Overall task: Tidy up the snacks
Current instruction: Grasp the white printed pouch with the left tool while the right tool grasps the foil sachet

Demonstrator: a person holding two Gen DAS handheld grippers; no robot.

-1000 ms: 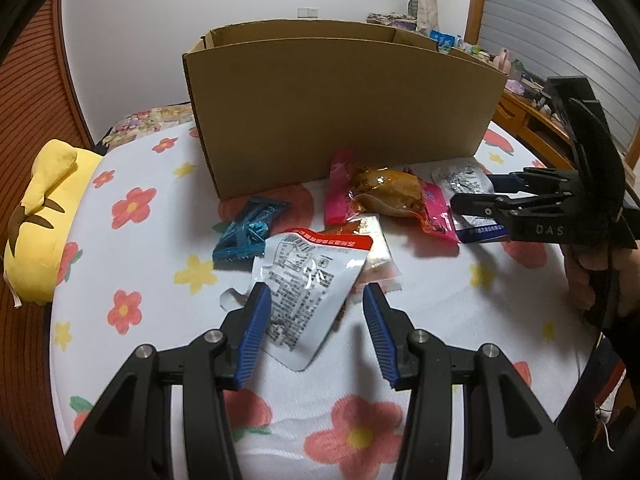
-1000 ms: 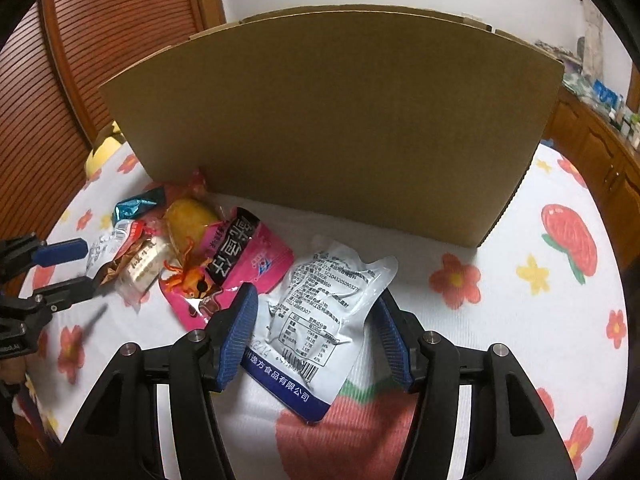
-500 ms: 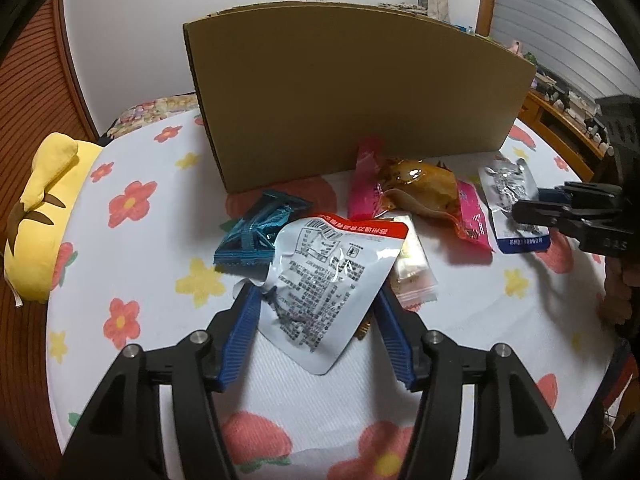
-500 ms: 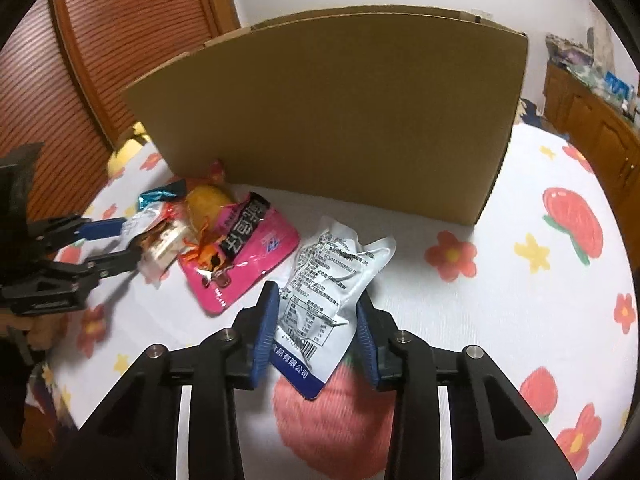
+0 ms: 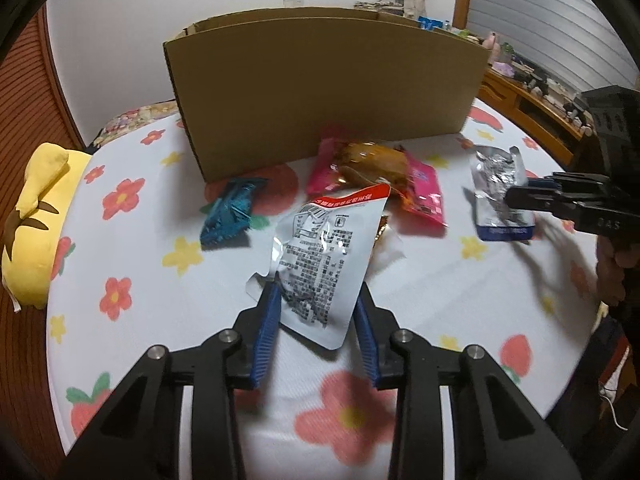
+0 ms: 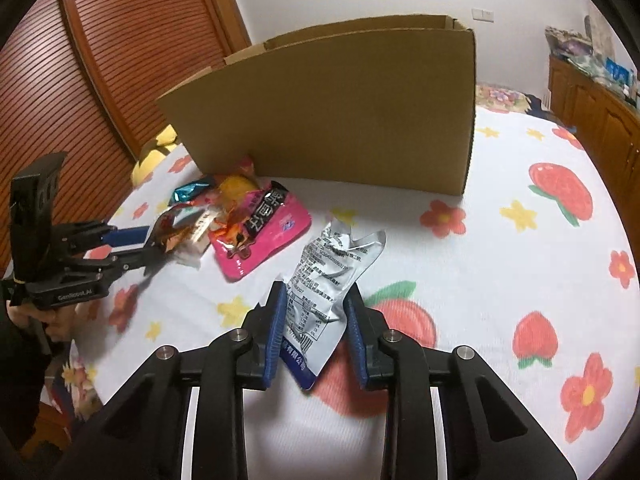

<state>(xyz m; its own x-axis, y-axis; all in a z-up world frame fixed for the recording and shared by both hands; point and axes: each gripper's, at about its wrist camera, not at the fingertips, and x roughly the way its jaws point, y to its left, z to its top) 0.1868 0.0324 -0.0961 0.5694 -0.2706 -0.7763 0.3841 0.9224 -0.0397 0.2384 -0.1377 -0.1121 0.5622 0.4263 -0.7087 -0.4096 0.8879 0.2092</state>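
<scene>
My left gripper is shut on a silver pouch with a red top edge and holds it lifted off the bed. My right gripper is shut on a silver pouch with a blue bottom edge, also raised; it shows in the left wrist view too. An open cardboard box stands behind the snacks. A pink packet, an orange wrapped snack and a teal packet lie on the flowered sheet in front of the box.
A yellow plush toy lies at the bed's left edge. A wooden cabinet with clutter stands to the right. A slatted wooden door is on the left. The bed sheet spreads around the snacks.
Both grippers have closed on their pouches and lifted them off the sheet. Both cameras have pulled back a little from the box.
</scene>
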